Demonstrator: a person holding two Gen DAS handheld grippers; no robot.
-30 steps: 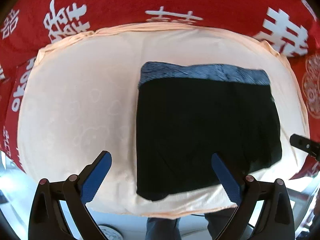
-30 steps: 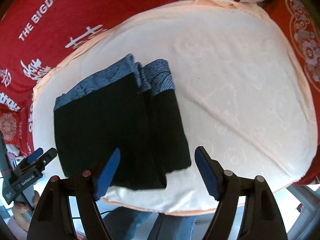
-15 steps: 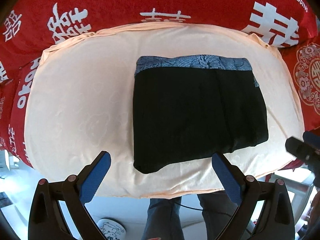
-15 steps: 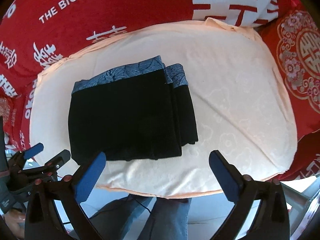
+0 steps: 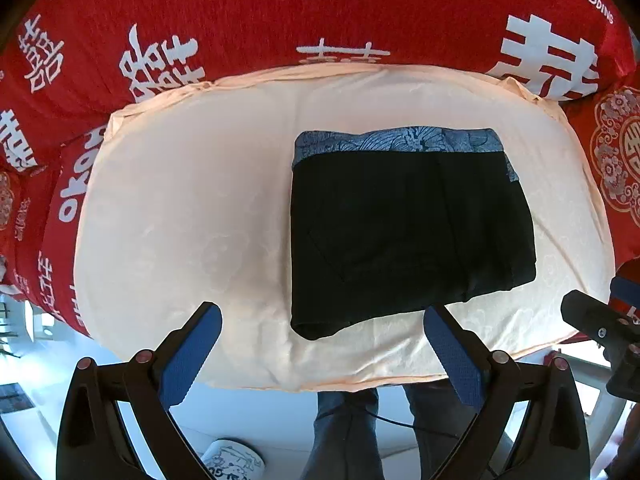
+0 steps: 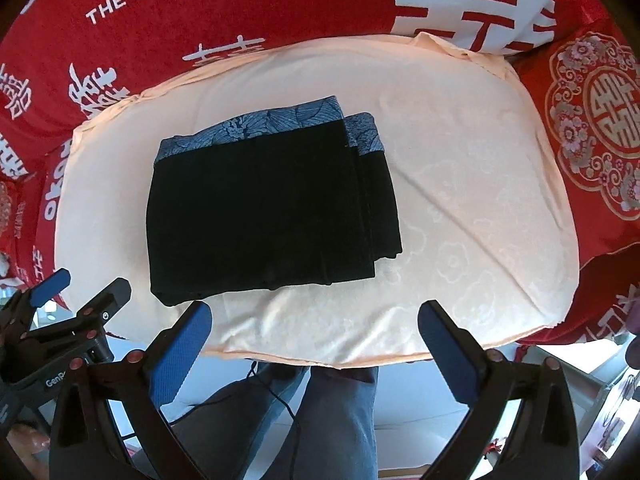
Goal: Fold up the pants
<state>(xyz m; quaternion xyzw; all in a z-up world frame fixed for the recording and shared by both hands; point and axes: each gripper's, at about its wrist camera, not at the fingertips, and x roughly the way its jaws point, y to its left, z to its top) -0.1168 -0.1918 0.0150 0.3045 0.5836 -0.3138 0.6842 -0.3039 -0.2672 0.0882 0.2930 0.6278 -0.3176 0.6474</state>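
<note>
Black pants (image 5: 404, 236) with a blue patterned waistband lie folded into a flat rectangle on a cream cushion (image 5: 192, 208). In the right wrist view the folded pants (image 6: 264, 208) show stacked layers along their right side. My left gripper (image 5: 322, 334) hangs open above the cushion's near edge, holding nothing, with the pants' near edge just beyond its right finger. My right gripper (image 6: 314, 330) is also wide open and empty, above the near edge to the right of the pants. The left gripper (image 6: 80, 292) shows at the lower left of the right wrist view.
The cushion (image 6: 472, 184) rests on a red cloth (image 5: 280, 12) with white characters. A red embroidered pillow (image 6: 592, 120) lies to the right. A person's legs in jeans (image 6: 320, 420) stand below the near edge. A printed mug (image 5: 232, 460) sits on the floor.
Both grippers have risen and drawn back from the pants, so more of the cushion and red cloth shows. The right gripper's jaws opened wider.
</note>
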